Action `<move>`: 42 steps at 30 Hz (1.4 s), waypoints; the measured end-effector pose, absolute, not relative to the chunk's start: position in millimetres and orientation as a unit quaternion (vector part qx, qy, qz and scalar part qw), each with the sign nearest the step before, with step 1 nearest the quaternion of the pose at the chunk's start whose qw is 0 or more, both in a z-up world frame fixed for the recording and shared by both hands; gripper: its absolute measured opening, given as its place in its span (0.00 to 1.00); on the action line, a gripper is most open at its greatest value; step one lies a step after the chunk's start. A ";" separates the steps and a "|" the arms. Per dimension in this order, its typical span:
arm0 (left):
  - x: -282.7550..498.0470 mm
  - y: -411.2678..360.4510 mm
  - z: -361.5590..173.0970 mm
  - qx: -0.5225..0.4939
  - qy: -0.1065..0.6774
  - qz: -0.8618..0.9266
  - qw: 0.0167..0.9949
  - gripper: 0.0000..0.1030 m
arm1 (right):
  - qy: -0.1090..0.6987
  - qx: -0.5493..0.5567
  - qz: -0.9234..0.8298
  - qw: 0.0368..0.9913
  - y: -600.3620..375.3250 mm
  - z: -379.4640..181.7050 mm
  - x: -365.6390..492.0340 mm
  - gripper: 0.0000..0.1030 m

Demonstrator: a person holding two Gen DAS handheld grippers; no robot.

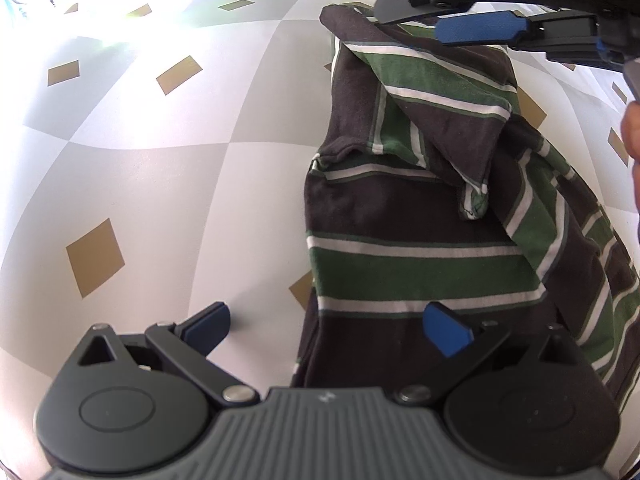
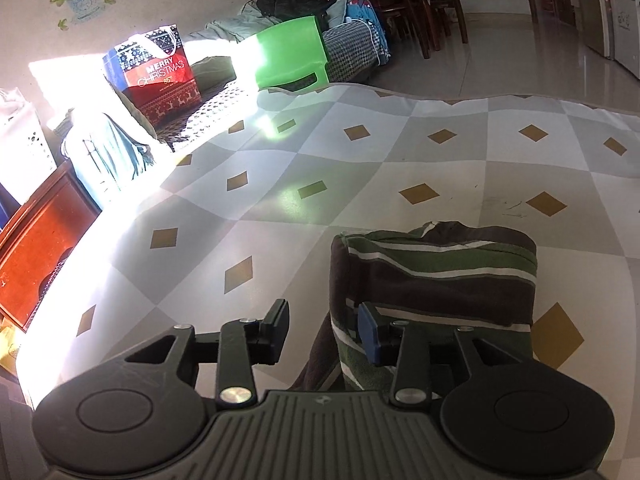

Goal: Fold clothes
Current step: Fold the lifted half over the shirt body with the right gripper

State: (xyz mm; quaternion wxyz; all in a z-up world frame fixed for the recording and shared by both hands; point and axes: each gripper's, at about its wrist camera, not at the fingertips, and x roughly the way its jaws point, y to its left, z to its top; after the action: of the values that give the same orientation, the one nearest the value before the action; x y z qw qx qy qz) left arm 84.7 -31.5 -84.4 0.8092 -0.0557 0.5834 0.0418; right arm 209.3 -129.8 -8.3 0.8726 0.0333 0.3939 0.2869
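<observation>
The striped garment (image 1: 420, 216), dark brown with green and white bands, lies partly folded on a surface covered by a checked cloth (image 1: 160, 168) of grey and white squares with tan diamonds. In the left wrist view the garment occupies the right half of the frame, its body laid flat with one sleeve or corner turned back diagonally across the upper part. A loose portion trails off toward the right edge.

The left gripper (image 1: 336, 326) hangs steeply over the near end of the garment. Its jaws stand wide apart: one blue pad is over the bare cloth beside the garment's edge, the other over the dark fabric. Nothing is pinched between them.

The right gripper (image 2: 324, 328) is partly open, a moderate gap between the pads. In the right wrist view one pad sits against or just over the near striped edge of the garment, the other over bare cloth; no fabric is clamped. In the left wrist view the same gripper appears at the top right, above the garment's far end, with part of a hand (image 1: 632, 132) at the right edge.

Beyond the surface, the right wrist view shows a red Christmas gift bag (image 2: 154, 70), a green plastic stool (image 2: 292, 54), piled textiles and wooden chairs (image 2: 404, 4).
</observation>
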 end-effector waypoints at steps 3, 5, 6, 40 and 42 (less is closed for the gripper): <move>85.4 -29.6 -84.2 -0.049 0.583 0.041 0.810 1.00 | 0.399 0.019 0.267 0.877 -142.2 -3.2 206.5 0.39; 76.5 -21.4 -75.4 -0.044 0.582 0.041 0.811 1.00 | 0.405 0.010 0.253 0.879 -153.2 -2.0 203.2 0.41; 72.1 -17.3 -71.0 -0.041 0.582 0.041 0.811 1.00 | 0.408 0.007 0.248 0.878 -158.5 -2.0 201.3 0.41; 67.3 7.7 -69.2 -0.072 0.583 0.051 0.807 1.00 | 0.442 -0.036 0.308 0.842 -161.6 -34.3 199.1 0.30; 69.1 14.4 -69.1 -0.072 0.584 0.052 0.807 1.00 | 0.435 -0.046 0.306 0.846 -159.7 -30.3 195.7 0.23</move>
State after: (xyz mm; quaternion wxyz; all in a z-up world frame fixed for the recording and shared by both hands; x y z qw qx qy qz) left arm 69.1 14.4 -69.1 0.8072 -0.0723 0.5836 0.0517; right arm 195.7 -159.7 -30.3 0.8458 -0.0456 0.4345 0.3061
